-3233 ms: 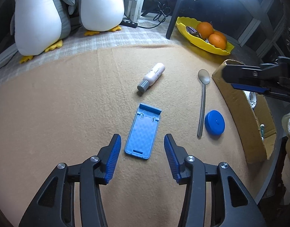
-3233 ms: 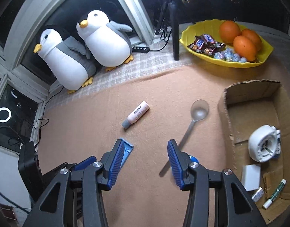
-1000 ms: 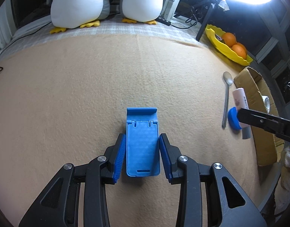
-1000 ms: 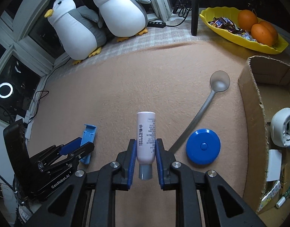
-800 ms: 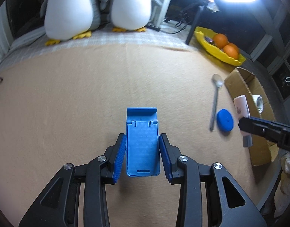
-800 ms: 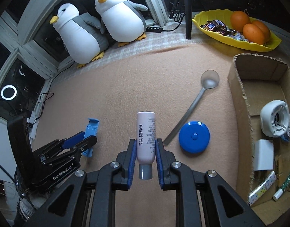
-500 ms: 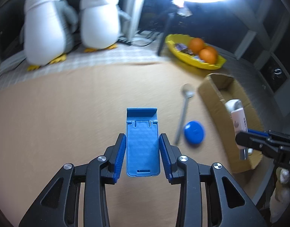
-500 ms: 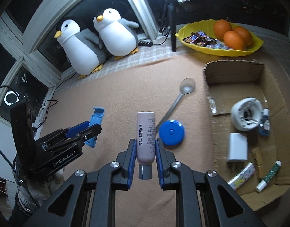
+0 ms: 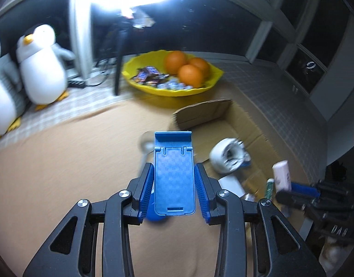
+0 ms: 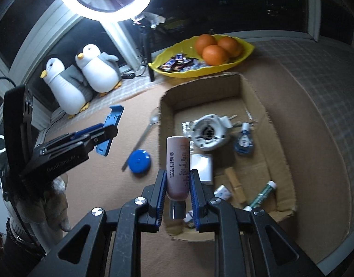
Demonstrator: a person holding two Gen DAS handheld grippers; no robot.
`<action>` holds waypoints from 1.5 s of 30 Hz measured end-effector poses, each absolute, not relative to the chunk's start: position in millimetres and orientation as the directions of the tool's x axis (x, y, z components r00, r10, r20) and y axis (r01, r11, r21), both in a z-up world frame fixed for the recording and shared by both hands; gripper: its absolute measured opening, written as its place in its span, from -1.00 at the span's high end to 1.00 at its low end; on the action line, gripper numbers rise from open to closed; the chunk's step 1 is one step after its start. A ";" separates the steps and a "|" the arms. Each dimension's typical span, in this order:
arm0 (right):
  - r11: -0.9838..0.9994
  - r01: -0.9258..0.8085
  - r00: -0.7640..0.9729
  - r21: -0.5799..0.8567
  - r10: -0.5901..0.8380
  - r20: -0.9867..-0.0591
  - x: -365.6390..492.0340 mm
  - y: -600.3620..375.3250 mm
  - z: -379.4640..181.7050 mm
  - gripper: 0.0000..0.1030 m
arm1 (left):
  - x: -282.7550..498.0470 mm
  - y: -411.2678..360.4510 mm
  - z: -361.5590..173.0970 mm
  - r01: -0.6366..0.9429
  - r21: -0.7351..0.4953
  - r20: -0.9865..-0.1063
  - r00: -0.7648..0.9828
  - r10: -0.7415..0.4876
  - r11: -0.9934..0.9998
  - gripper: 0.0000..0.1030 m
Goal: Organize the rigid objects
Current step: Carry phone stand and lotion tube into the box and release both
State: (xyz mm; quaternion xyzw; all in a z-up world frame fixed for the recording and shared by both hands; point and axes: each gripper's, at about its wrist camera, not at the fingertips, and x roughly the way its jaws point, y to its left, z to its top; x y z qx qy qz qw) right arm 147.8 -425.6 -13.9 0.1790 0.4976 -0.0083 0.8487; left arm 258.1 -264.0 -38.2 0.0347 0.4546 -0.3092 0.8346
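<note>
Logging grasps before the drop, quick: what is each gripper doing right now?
Left gripper: closed on the blue phone stand.
Right gripper: closed on the pink bottle, above the cardboard box.

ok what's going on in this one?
A person is tidying loose items into the cardboard box with two handheld grippers. The left gripper has its jaws shut on a blue phone stand, held in the air short of the box. The right gripper holds a small pink bottle, cap toward the camera, over the box's near wall. A spoon and a blue round disc lie on the tan cloth outside the box.
</note>
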 end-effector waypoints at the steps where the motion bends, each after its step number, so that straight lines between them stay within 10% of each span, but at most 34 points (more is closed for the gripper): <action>1: 0.934 0.202 0.503 0.296 0.160 -0.849 146.2 -428.9 -15.9 0.65 | 261.4 -276.0 -38.8 0.554 -0.231 -0.783 0.382 -0.491 0.800 0.33; 31: 0.918 0.264 0.490 0.296 0.137 -0.861 146.7 -460.8 -39.3 0.64 | 283.7 -368.3 -66.3 0.596 -0.187 -0.841 0.313 -0.441 0.781 0.29; 34: 0.921 0.271 0.495 0.279 0.116 -0.861 145.3 -460.0 -36.6 0.17 | 284.3 -364.9 -63.4 0.592 -0.201 -0.838 0.309 -0.450 0.781 0.13; 45: 0.926 0.244 0.527 0.288 0.122 -0.841 130.8 -447.4 -20.0 0.15 | 282.6 -305.9 -36.0 0.568 -0.222 -0.801 0.358 -0.481 0.793 0.13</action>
